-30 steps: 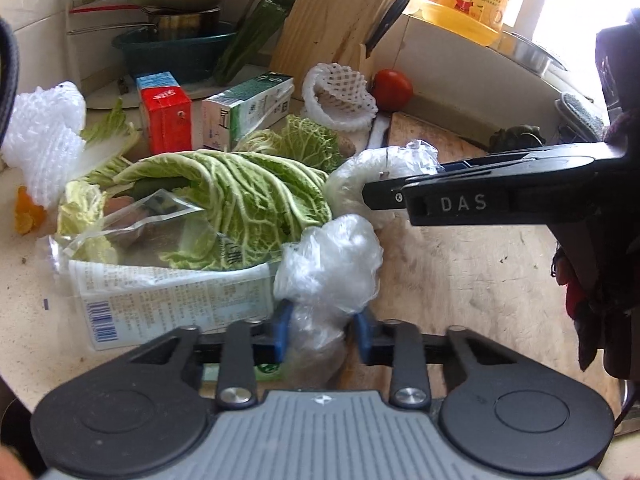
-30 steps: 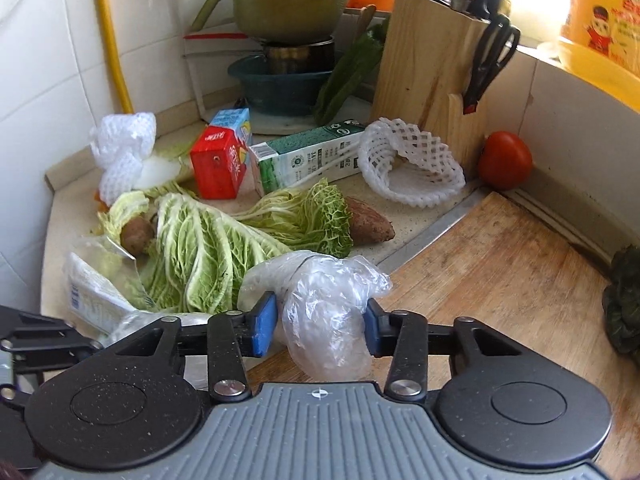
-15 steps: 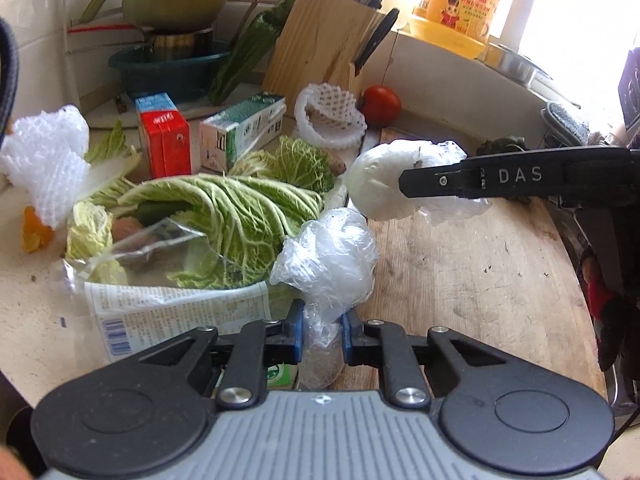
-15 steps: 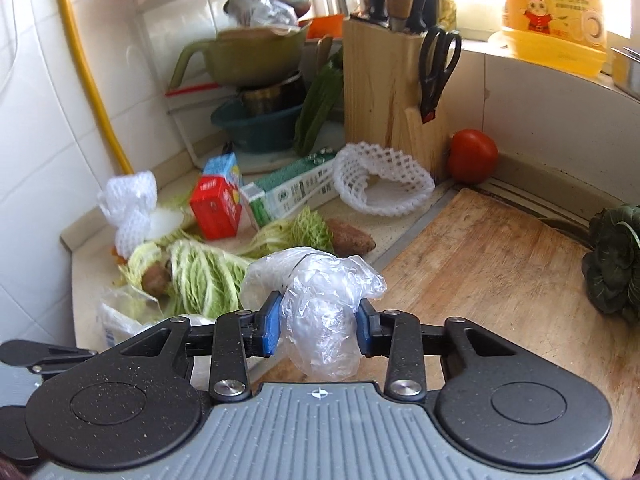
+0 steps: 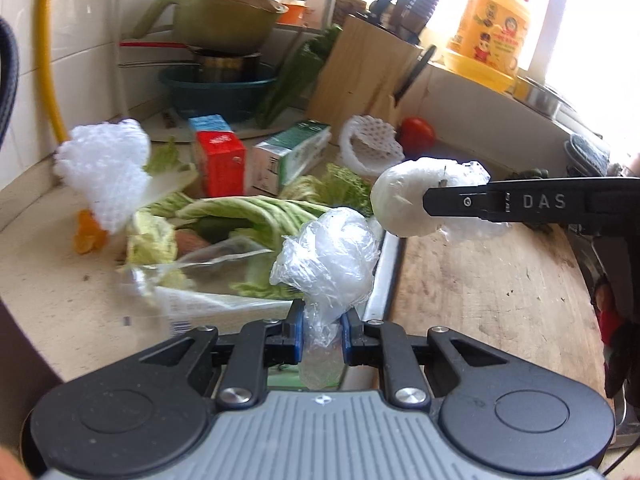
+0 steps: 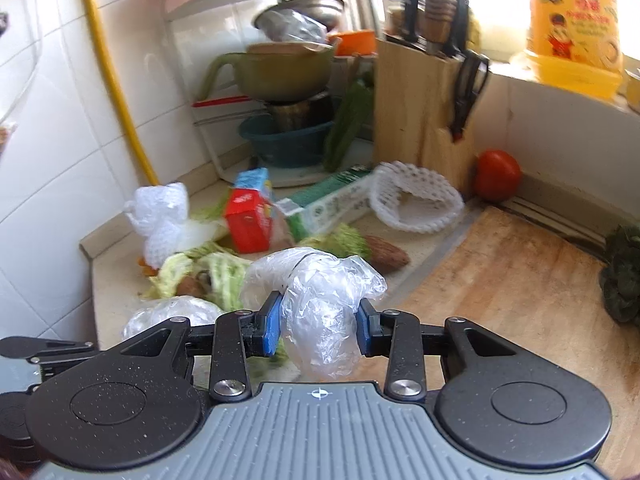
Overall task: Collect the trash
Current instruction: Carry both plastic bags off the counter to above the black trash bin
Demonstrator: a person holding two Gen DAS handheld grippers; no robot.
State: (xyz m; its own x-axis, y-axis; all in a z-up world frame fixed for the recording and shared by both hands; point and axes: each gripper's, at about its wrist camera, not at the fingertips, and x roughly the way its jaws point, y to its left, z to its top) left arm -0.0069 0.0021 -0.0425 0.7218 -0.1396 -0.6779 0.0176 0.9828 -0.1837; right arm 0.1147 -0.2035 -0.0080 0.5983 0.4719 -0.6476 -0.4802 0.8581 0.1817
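My left gripper (image 5: 322,334) is shut on a crumpled clear plastic bag (image 5: 326,260), held above the counter. My right gripper (image 6: 317,328) is shut on a second crumpled plastic bag (image 6: 324,304); in the left wrist view that bag (image 5: 408,204) shows as a white bundle at the tip of the right gripper's black finger (image 5: 500,202). On the counter lie cabbage leaves (image 5: 248,212), a clear printed wrapper (image 5: 200,280), a red carton (image 5: 219,158), a green-white carton (image 5: 292,156) and white foam nets (image 5: 104,168) (image 6: 412,200).
A wooden cutting board (image 6: 520,280) fills the right side, with a tomato (image 6: 498,174) and a knife block (image 6: 424,92) behind it. Stacked bowls and pots (image 6: 284,80) stand in the back corner. A yellow oil jug (image 6: 572,24) sits on the sill.
Both grippers have lifted up and back from the counter, each carrying its plastic bag. The left jaws closed tighter on their bag. The clutter now looks lower and farther off.
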